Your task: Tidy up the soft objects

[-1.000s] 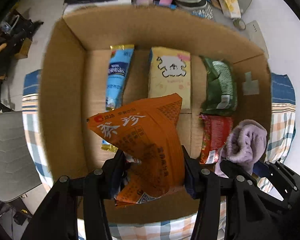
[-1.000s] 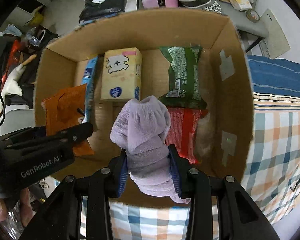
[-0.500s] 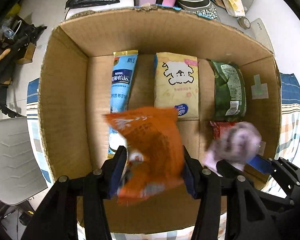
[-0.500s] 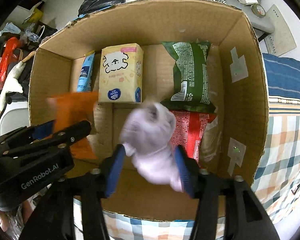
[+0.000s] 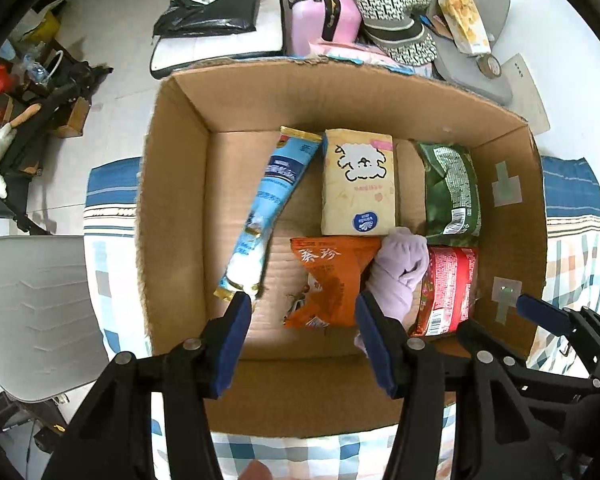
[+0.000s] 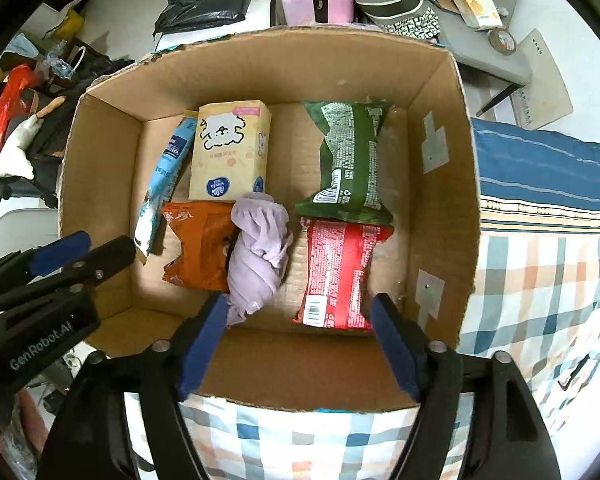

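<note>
Two open claws held above a cardboard box [image 6: 440,92] of packets, nothing gripped

The left claw [image 5: 300,332] and right claw [image 6: 296,340] are both spread wide and empty. On the box floor, an orange packet [image 5: 332,276] is seen lying just beyond the left claw's fingertips, touching a lilac cloth bundle [image 6: 260,248] on its right; the bundle lies just past the right claw's left fingertip, with a red packet [image 6: 340,272] between the right claw's fingertips. A blue packet [image 5: 268,208] is tilted across the floor. The bundle is loosely rolled and could be snagged and dragged out if either claw is lowered or closed carelessly; the leaning blue packet could be knocked further askew
</note>
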{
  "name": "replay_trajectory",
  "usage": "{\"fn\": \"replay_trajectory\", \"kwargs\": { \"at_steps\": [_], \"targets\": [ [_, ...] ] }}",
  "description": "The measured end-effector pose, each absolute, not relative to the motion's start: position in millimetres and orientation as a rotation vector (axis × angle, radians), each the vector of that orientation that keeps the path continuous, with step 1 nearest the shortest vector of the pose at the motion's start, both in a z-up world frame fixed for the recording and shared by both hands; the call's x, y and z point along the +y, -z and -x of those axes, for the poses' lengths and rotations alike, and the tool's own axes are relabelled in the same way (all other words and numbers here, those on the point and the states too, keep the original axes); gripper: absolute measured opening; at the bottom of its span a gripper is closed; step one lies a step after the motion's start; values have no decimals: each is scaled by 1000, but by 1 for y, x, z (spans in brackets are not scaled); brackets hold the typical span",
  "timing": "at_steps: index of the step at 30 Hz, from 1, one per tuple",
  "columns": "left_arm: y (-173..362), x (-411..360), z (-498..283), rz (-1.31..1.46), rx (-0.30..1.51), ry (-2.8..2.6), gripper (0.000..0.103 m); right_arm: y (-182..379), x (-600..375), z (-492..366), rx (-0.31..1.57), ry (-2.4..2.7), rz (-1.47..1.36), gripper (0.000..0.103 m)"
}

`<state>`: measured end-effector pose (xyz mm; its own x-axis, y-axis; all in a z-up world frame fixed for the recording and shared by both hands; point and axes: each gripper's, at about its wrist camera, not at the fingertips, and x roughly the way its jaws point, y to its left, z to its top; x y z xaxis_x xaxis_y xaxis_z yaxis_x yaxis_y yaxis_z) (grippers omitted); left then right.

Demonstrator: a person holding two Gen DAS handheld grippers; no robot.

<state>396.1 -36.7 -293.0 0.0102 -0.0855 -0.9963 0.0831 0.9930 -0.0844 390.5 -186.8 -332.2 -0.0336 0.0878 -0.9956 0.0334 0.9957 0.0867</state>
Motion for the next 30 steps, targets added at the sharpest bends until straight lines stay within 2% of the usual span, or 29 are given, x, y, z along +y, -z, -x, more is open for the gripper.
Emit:
{"fn": "replay_trajectory", "kwargs": {
  "at_steps": [1,3,6,20,30],
  "targets": [
    [291,-35,-396,3,1546,128,55,330,-189,-387,1601,-41,-89,84],
    [286,-30,-391,1,1527,108,72,325,-192,-377,1592,-38,-81,96],
    [277,-26,-383,1,1497,87,89,316,-192,-369,1585,-27,-67,99],
    [218,-16,-327,13,1334,34,89,268,-193,-324,1490,-37,-47,99],
    [144,-10,-258,32,1158,-11,89,194,-191,-257,1321,-79,-31,99]
  ]
}}
